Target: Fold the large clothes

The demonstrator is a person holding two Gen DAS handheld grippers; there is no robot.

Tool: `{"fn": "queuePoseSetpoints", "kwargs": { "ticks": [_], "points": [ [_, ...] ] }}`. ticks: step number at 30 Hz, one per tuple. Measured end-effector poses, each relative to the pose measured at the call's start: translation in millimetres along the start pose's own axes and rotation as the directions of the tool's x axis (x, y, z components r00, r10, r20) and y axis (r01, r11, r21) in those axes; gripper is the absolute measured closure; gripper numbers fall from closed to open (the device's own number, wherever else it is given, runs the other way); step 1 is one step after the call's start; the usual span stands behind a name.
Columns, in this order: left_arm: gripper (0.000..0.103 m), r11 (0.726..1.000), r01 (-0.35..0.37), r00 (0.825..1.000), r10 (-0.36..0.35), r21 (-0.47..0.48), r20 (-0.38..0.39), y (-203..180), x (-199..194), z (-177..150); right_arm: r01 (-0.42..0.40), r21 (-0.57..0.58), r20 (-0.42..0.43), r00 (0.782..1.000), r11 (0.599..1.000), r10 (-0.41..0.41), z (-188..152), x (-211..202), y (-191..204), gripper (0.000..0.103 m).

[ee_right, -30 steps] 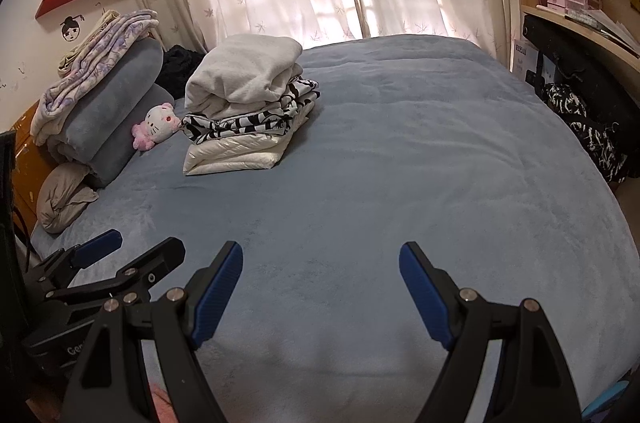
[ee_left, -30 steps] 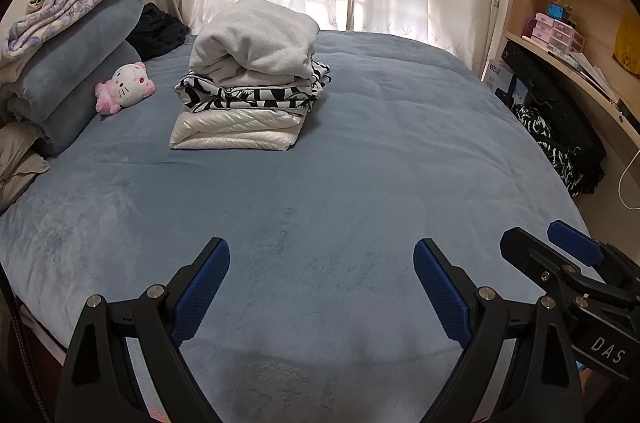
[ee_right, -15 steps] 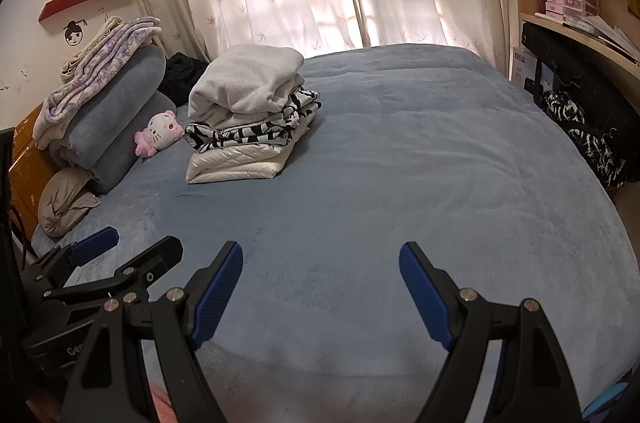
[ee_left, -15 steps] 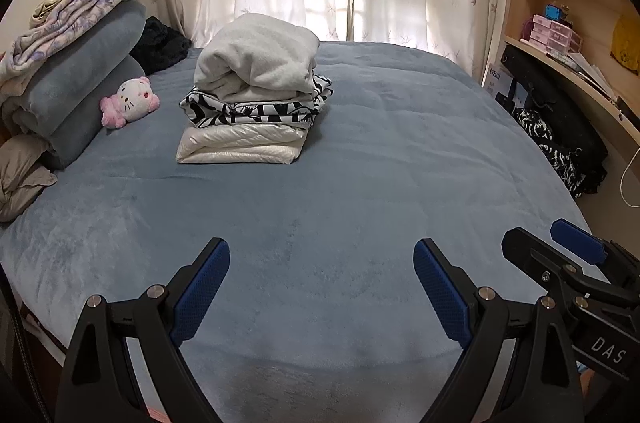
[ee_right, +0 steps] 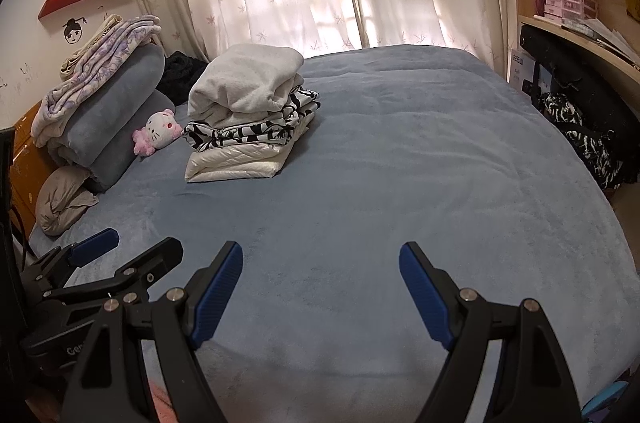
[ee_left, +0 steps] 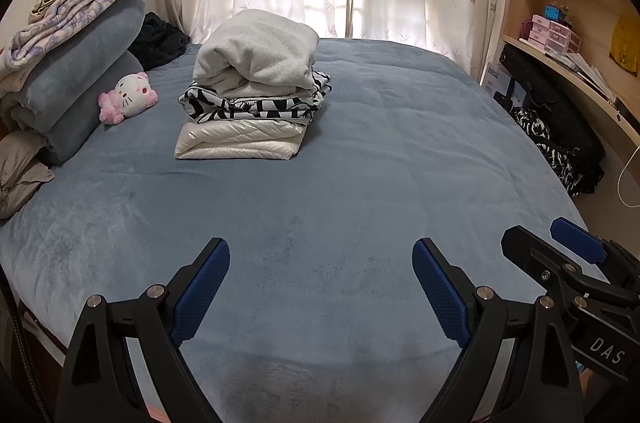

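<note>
A stack of folded clothes [ee_left: 252,103] [ee_right: 248,119] sits on the blue bed [ee_left: 360,183] [ee_right: 400,191], towards its far left. A grey fleece garment [ee_left: 260,57] lies on top, a black-and-white patterned piece under it, a white quilted one at the bottom. My left gripper [ee_left: 320,263] hovers open over the near edge of the bed, nothing between its blue pads. My right gripper [ee_right: 320,263] is open too, also over the near edge. Each gripper shows at the side of the other's view, the right one [ee_left: 560,255] and the left one [ee_right: 120,255].
Rolled blue and floral blankets [ee_left: 68,71] and a grey pillow [ee_right: 60,199] are piled at the left. A pink-and-white plush cat [ee_left: 128,97] lies beside them. Dark clothes [ee_left: 160,39] sit by the curtain. Shelves, a desk and black bags [ee_left: 560,135] stand along the right side.
Both views have tipped up slightly, so the stack and bedding sit a little lower in frame. Both grippers keep the same wide opening.
</note>
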State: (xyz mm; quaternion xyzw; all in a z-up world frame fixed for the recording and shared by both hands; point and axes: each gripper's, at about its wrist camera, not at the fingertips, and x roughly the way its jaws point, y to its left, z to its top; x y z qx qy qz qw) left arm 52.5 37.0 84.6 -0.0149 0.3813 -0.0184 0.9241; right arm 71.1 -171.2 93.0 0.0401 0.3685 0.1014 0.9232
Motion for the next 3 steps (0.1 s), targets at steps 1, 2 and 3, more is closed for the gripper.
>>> {"fn": "queuePoseSetpoints", "kwargs": {
  "ticks": [1,2,3],
  "points": [
    [0.012,1.0,0.002,1.0,-0.002,-0.001,0.0,0.0,0.0,0.0,-0.002,0.002,-0.002,1.0,1.0,0.002,0.1,0.0,-0.3,0.022],
    [0.012,1.0,0.004,1.0,-0.004,-0.002,-0.001,0.0,0.0,-0.3,-0.003,0.002,-0.001,1.0,1.0,0.003,0.3,0.2,-0.2,0.022],
    [0.012,1.0,0.004,1.0,-0.004,-0.002,-0.004,0.5,0.8,-0.5,-0.004,0.004,-0.001,1.0,1.0,0.004,0.3,0.7,0.3,0.022]
  ]
}}
